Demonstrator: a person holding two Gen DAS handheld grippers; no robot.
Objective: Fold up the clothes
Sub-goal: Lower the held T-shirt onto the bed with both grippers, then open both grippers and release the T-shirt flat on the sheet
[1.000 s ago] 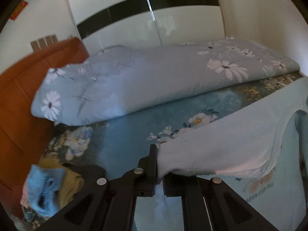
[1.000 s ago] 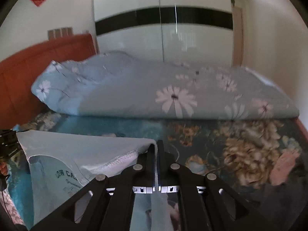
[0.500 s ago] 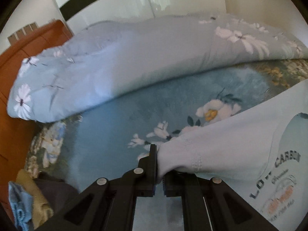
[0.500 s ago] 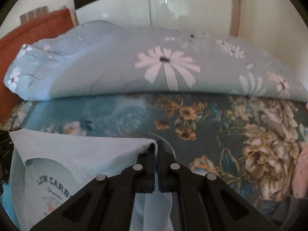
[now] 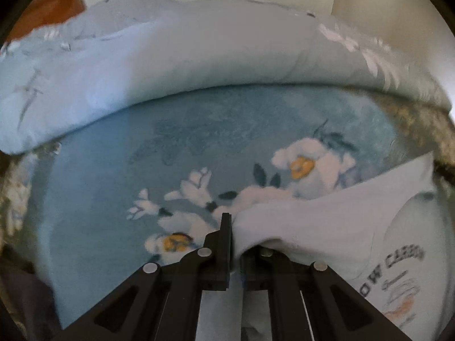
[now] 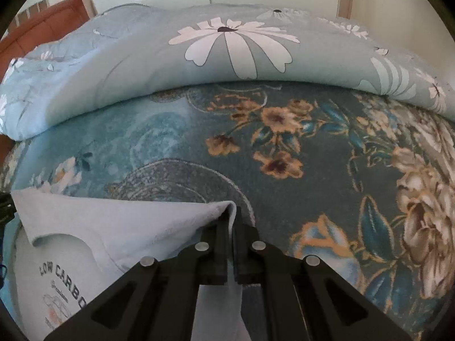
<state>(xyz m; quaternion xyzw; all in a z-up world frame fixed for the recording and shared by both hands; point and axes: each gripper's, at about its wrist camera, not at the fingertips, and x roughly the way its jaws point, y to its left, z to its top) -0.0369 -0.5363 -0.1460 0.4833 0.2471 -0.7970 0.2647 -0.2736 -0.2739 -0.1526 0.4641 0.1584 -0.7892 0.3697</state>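
Left gripper [image 5: 233,227] and right gripper [image 6: 232,218] both clamped on the folded edge of the pale blue t-shirt [image 6: 113,227] — shirt draped low over the floral blue bedspread [image 6: 284,170], daisy-print duvet [image 6: 227,56] bunched behind it, orange headboard [image 6: 42,28] far left — no containers

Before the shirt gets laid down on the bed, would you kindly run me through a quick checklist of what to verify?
1. Left tongs shut on the light blue T-shirt: ok.
2. Right tongs shut on the shirt's other corner: ok.
3. Edge between both grips taut: cannot tell.
4. Printed side faces up: ok.
5. Floral bedspread ahead free of other items: ok.
6. Folded quilt clear of the shirt: ok.
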